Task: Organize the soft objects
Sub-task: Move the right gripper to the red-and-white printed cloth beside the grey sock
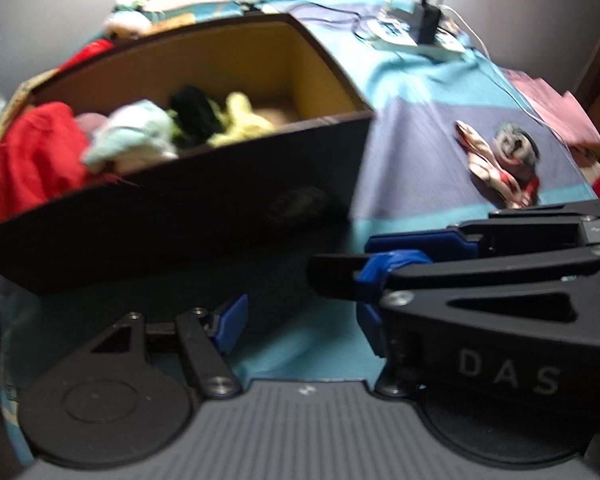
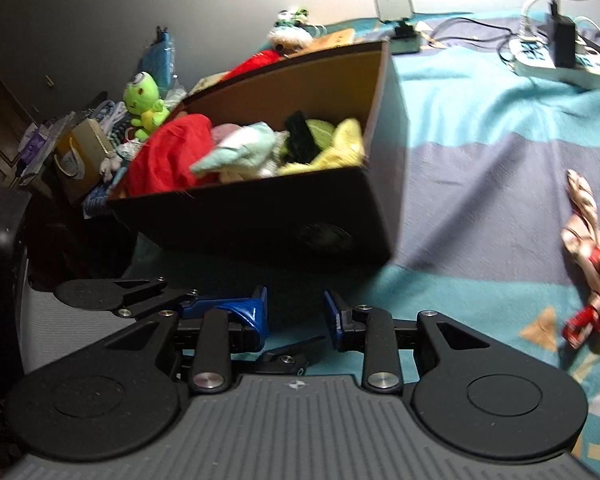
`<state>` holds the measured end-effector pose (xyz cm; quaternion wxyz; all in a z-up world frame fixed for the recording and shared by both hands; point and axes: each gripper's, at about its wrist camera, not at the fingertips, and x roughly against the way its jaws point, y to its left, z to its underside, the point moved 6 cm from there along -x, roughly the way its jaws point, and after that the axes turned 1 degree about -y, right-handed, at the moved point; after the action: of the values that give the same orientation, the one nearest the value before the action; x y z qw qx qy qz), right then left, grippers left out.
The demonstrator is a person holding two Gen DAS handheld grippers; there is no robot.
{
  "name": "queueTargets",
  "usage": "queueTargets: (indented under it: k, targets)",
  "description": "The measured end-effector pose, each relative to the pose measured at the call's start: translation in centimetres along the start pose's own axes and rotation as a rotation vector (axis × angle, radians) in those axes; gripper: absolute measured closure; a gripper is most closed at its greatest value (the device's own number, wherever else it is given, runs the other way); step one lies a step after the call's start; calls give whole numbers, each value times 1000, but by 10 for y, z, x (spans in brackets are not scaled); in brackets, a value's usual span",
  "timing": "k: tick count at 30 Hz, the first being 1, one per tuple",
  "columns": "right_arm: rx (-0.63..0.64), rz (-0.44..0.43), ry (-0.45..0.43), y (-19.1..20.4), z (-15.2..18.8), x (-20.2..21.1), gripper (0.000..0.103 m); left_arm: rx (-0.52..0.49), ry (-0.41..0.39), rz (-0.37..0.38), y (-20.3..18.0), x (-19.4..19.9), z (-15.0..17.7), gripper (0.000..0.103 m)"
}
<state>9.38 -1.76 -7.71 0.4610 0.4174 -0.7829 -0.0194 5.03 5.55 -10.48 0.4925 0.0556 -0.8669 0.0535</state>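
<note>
A dark brown open cardboard box with a tan inside (image 1: 188, 204) is seen standing on a bed covered by a turquoise and grey-blue striped sheet (image 1: 412, 92). Inside the box, a crumpled red cloth (image 2: 168, 156) is heaped against the left end, a pale mint and white plush toy (image 2: 236, 150) is lying beside it, a black soft item (image 2: 298, 136) is found further right, and a pale yellow plush toy (image 2: 336, 152) is pressed toward the right wall. A bright green one-eyed plush figure (image 2: 144, 100) is seen outside the box, behind its left end, among other clutter. On the sheet well to the right of the box, a flat pink-white and red fabric toy (image 1: 496, 164) is lying by a grey printed figure. A white power strip with a black adapter plugged in (image 2: 560, 54) is placed far back on the bed. The left gripper (image 1: 300, 320) is held low in front of the box with its jaws apart and nothing between them. The right gripper (image 2: 296, 316) is likewise held before the box's near wall, its jaws parted and empty, and in the left wrist view it is seen crossing just in front of the left gripper.
</note>
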Motion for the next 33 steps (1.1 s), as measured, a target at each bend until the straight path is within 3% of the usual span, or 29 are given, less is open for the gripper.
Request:
queueTargets:
  k: [11,17,23,33]
  targets:
    - [-115,143,-36,-91,12,35,89,-84,52,184,-84,-48,-21,44]
    - [-211,192,-98,-141,3,53,89,-117,21,249,-124,-64,-42,44]
    - [-315,178,-134,-181,-7,57,89,-142,-14,286,-152,-77,-65,43]
    - [-381,130,-84,-211,-10,30,90,-126,-17,330,-166,-107,-89,47]
